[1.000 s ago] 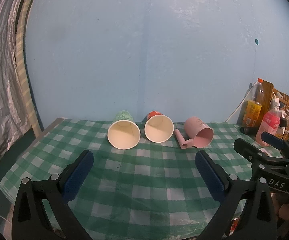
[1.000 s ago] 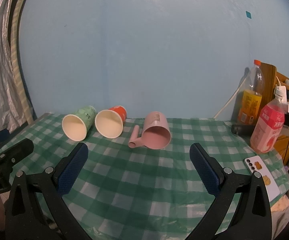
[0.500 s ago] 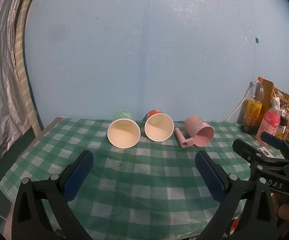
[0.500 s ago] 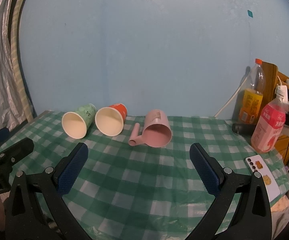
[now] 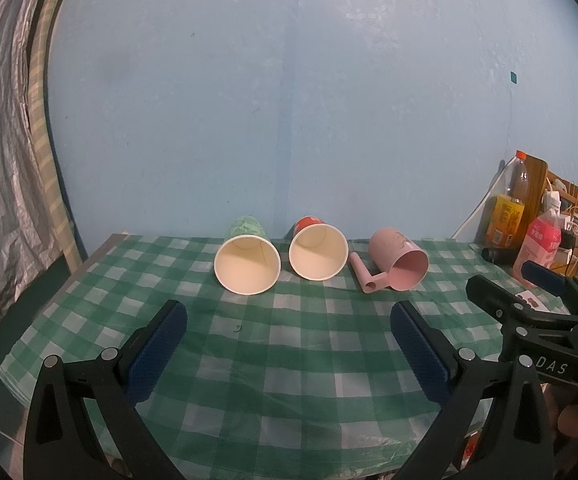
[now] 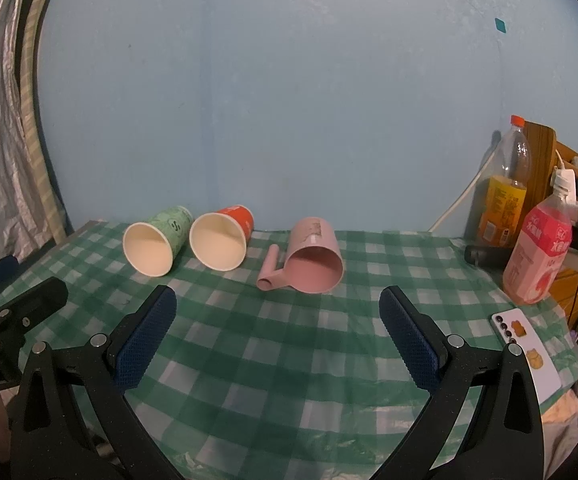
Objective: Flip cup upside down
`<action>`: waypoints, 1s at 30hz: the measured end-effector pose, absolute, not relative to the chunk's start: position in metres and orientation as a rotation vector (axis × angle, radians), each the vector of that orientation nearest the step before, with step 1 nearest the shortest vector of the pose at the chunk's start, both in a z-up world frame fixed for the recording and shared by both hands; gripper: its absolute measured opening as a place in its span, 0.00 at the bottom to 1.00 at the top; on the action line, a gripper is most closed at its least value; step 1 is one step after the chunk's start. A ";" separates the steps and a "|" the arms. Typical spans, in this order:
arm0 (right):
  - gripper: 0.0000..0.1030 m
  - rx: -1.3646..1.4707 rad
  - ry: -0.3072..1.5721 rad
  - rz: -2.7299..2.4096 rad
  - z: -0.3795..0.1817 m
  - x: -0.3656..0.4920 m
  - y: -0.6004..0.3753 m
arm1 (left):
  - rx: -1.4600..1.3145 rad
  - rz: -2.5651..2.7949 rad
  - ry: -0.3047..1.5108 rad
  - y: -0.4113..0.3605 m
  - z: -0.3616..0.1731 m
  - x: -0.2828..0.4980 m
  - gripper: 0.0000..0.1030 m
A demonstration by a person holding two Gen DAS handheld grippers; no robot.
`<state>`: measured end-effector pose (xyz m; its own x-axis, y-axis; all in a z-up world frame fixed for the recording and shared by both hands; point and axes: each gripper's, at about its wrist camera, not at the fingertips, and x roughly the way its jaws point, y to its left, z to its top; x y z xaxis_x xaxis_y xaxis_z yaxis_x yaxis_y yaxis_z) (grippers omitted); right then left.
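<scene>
Three cups lie on their sides near the back of the green checked table, mouths toward me: a green paper cup (image 5: pixel 247 264) (image 6: pixel 153 244), a red paper cup (image 5: pixel 317 251) (image 6: pixel 221 242) and a pink plastic cup with a handle (image 5: pixel 401 265) (image 6: pixel 315 262). My left gripper (image 5: pixel 289 322) is open and empty, short of the cups. My right gripper (image 6: pixel 277 314) is open and empty, in front of the pink cup. Each gripper shows at the edge of the other's view.
The checked tablecloth (image 5: pixel 289 360) covers the table. At the right stand an orange drink bottle (image 6: pixel 505 200), a pink bottle (image 6: pixel 537 256) and a wooden rack with cables (image 6: pixel 569 208). A phone (image 6: pixel 529 348) lies at the right edge. A blue wall stands behind.
Both grippers have edged slightly toward the cups. Nothing on the table has moved.
</scene>
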<state>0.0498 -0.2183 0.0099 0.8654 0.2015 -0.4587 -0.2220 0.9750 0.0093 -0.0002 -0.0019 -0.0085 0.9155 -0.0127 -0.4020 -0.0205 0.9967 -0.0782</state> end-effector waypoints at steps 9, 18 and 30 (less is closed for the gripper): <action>0.97 -0.046 0.480 0.223 0.009 0.050 -0.219 | -0.080 0.001 0.419 -0.003 -0.017 -0.004 1.00; 0.97 -0.047 0.484 0.230 0.007 0.051 -0.219 | -0.078 0.002 0.424 -0.003 -0.016 -0.003 1.00; 0.97 -0.046 0.499 0.230 0.004 0.055 -0.218 | -0.070 0.001 0.454 -0.007 -0.017 0.001 1.00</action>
